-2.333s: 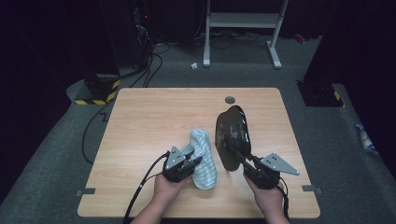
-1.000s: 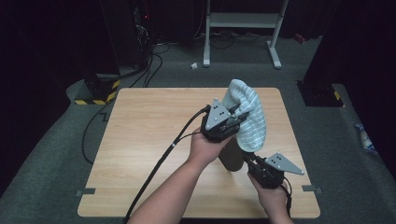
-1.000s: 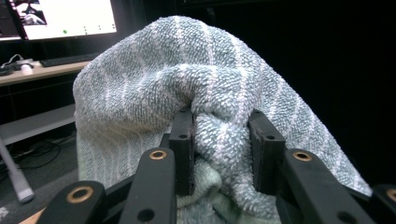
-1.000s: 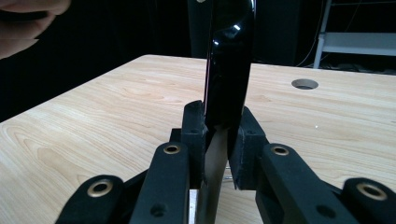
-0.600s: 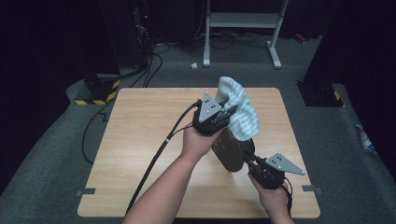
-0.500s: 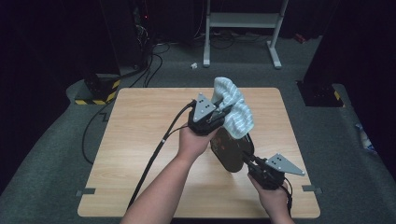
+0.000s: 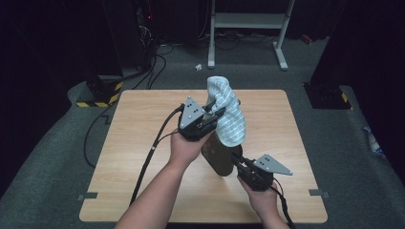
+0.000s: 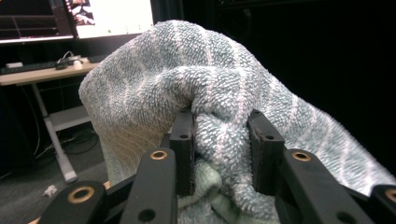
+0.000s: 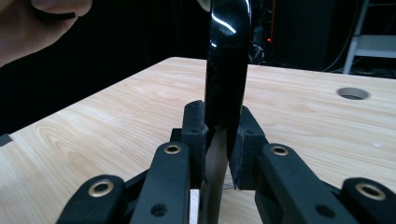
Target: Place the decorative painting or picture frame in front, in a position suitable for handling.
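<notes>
Behind the towel (image 7: 228, 110), the plate (image 7: 220, 157) is half hidden.

One towel (image 7: 228, 110), one dark plate (image 7: 220, 155), one table (image 7: 143, 143).

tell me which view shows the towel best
The left gripper view: the striped towel is close up, its terry weave clear, a fold pinched between the left gripper jaws. The high view shows the towel small, lifted above the table. The right gripper view adds nothing clear of it.
</notes>
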The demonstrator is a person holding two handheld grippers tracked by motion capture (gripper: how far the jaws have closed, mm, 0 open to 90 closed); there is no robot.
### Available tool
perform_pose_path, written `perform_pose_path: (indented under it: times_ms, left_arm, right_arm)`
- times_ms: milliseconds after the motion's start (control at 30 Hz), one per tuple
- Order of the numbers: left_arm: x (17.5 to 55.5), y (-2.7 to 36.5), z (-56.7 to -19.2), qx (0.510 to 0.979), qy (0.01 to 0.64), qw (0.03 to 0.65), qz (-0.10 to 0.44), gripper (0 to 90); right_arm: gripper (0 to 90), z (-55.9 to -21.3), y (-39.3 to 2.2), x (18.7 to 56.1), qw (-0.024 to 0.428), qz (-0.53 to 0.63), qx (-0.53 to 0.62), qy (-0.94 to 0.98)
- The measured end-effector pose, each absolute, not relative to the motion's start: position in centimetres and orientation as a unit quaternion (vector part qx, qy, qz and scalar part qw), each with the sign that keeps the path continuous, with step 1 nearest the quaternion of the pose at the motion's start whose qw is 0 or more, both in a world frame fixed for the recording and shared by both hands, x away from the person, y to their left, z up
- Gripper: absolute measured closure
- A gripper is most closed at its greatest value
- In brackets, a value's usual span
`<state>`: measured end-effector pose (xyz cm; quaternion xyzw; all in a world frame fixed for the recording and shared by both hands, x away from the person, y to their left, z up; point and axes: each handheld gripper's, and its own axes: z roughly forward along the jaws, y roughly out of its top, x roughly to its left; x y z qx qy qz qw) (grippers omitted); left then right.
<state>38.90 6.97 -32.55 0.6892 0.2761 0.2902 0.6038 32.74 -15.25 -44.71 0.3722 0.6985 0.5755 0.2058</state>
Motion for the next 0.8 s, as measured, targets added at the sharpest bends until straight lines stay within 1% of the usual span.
perform_pose_path:
  times_ms: [100, 233, 433, 800]
  left_arm:
    - [38.3, 6.9, -33.0, 0.694, 0.269, 0.597, 0.299, 67.9]
    - [39.0, 8.1, -33.8, 0.691, 0.283, 0.596, 0.297, 68.1]
    - [39.8, 9.8, -33.8, 0.683, 0.302, 0.589, 0.309, 68.8]
    - [41.3, 12.2, -35.1, 0.679, 0.342, 0.569, 0.313, 68.9]
  right_arm:
    - [78.0, -44.7, -14.3, 33.1, 0.202, 0.576, 0.37, 0.7]
    - [78.0, -44.8, -13.5, 33.1, 0.2, 0.577, 0.367, 0.702]
    - [77.9, -44.9, -13.5, 32.9, 0.201, 0.577, 0.364, 0.703]
    - [77.8, -45.0, -13.8, 32.4, 0.198, 0.578, 0.356, 0.707]
